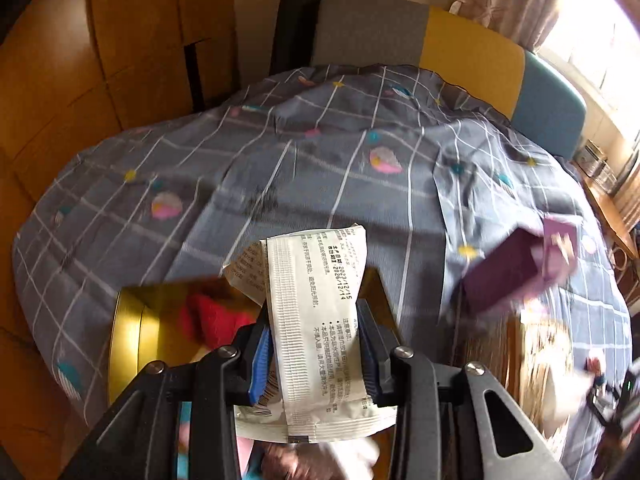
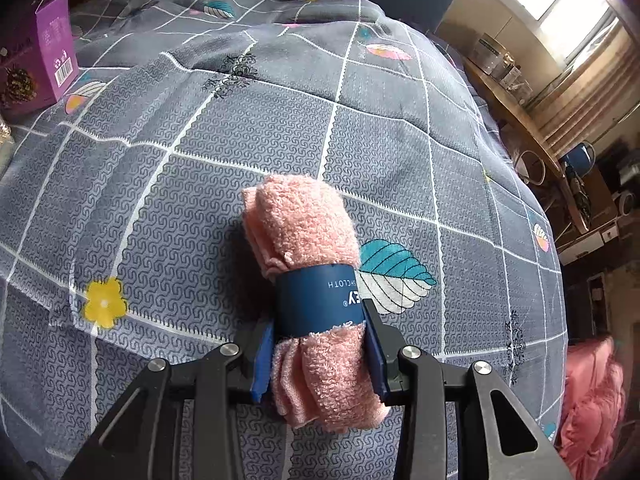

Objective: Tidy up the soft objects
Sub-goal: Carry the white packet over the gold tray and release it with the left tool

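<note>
The left tongs [image 1: 316,344] were clamped on a white sachet [image 1: 316,320], their blue pads pressed against its two long sides near its middle. The sachet's long axis ran from 6 o'clock to 12 o'clock in the left wrist view, pointing forward along the fingers, with its far end flaring out past the tips and its near end crumpled between the black arms. Printed text ran along its length. Below and behind it, toward 9 o'clock, sat a gold tin [image 1: 132,332] on the bed, open at the top, with something red [image 1: 212,320] inside. Toward 3 o'clock a purple box [image 1: 516,276] showed only as a blur. The grey checked bedcover [image 1: 320,152] filled the rest of that view, with a headboard in grey, yellow and teal panels [image 1: 472,52] at 12 o'clock. The right tongs [image 2: 320,356] gripped a rolled pink washcloth [image 2: 304,232], pads squeezing it just below its dark blue paper band [image 2: 316,300]. The roll's long axis also lay from 6 to 12 o'clock, tilted slightly toward 11, its far end pointing away over the bedcover [image 2: 200,184]. It hung above the cover near a printed teal leaf at 3 o'clock. The purple box [image 2: 56,52] stood at 10 o'clock, and a heap of pink fabric [image 2: 592,400] lay at 4 o'clock.
</note>
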The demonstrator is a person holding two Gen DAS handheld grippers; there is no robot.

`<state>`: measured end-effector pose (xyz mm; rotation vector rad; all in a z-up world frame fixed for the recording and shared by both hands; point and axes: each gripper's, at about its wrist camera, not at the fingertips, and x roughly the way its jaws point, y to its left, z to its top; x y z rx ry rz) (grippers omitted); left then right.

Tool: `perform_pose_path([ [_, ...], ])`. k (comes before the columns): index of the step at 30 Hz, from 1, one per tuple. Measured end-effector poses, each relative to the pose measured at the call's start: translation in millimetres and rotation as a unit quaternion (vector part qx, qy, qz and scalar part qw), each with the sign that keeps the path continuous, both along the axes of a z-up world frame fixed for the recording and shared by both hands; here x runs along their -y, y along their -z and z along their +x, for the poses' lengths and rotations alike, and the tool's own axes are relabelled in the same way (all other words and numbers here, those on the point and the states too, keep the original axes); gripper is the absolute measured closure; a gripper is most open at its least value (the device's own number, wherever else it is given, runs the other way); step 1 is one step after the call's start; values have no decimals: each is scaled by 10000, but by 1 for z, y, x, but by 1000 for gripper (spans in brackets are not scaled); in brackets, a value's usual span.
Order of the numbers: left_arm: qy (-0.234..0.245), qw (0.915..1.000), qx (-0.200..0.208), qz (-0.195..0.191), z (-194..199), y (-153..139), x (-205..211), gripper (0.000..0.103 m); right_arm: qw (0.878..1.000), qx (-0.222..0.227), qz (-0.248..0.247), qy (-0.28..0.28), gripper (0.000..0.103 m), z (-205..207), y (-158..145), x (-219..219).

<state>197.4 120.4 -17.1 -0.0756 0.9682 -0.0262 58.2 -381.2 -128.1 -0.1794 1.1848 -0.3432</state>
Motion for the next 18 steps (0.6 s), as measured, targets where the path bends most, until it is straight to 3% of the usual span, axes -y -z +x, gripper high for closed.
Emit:
perform_pose_path([
  [7,246,9981,28,-557,-64,13,-18,66,9998,0,-180,-28,63,-4,0,-10],
  [13,445,9901,-246,-1307,-78,36,-7,66,9997,3,-250,-9,63,-7,-1,-16],
  [15,407,9895,-320,-1349,-69,46,-1,66,9997,12,-246,6,63,-7,-1,-17],
  [18,247,9939,-277,-1043,-50,57,3,66,9996,19,-279,-3,64,-6,0,-14],
])
